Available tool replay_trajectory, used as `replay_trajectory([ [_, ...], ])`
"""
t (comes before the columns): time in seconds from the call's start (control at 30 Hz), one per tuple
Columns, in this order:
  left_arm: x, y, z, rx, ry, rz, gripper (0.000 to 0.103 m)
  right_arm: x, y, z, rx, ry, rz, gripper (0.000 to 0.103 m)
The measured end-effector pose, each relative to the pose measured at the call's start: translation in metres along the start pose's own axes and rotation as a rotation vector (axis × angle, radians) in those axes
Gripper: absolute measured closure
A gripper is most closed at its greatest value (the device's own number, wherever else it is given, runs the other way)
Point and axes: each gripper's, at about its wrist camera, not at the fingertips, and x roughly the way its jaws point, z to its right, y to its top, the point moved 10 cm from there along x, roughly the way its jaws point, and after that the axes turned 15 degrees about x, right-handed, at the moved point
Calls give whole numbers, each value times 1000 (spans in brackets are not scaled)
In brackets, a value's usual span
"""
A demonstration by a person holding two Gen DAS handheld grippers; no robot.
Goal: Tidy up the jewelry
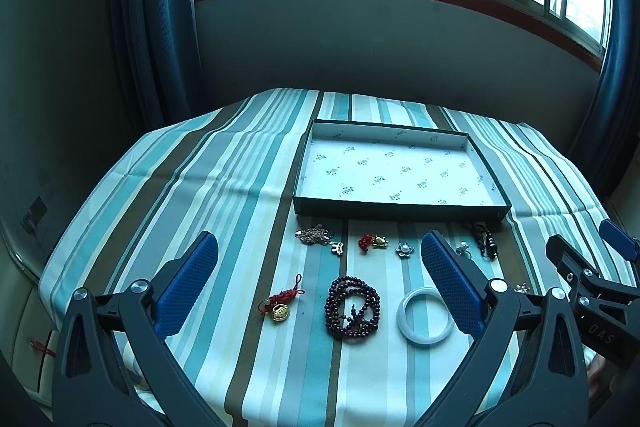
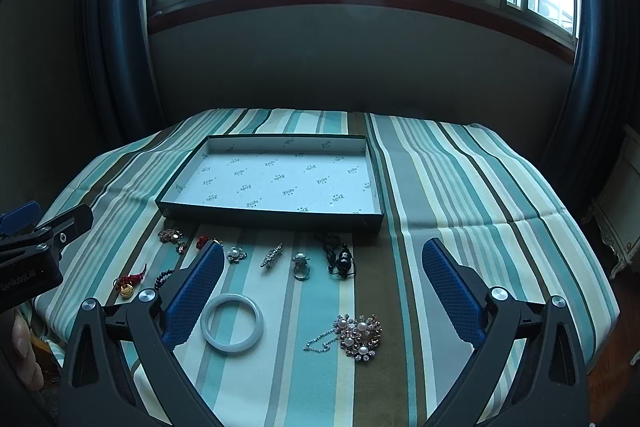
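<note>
1. Left gripper (image 1: 320,263) held above the near part of the table, jaws wide apart, nothing between the blue pads (image 1: 188,283).
2. Right gripper (image 2: 322,275) held the same way a little to the right, jaws also wide, nothing gripped.
3. Shallow green box (image 2: 272,217) with white printed lining standing on the striped tablecloth (image 2: 480,187), toward the far side, no jewelry inside.
4. All jewelry lying on the cloth in front of the box, none touching it.
5. Row nearest the box, seen from the left wrist: brownish chain heap (image 1: 316,235), red-and-gold charm (image 1: 372,242), small pearl flower (image 1: 405,249), black beaded pendant (image 1: 486,245).
6. Seen from the right wrist in the same row: narrow silver brooch (image 2: 272,255) and pearl ring (image 2: 301,265), lying between the pearl flower and the black pendant.
7. Nearer row: red knot with gold coin (image 1: 280,303), dark bead bracelet (image 1: 353,309), white bangle (image 1: 426,315), well apart from each other.
8. Large pearl cluster brooch (image 2: 358,337) with thin chain lying nearest, right of the bangle.
</note>
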Motion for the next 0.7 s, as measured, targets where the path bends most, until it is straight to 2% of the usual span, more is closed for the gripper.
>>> replay_trajectory([
  [0.7,0,-3,1,1,-1,-2,2,0,-1,0,1,-1,0,4],
])
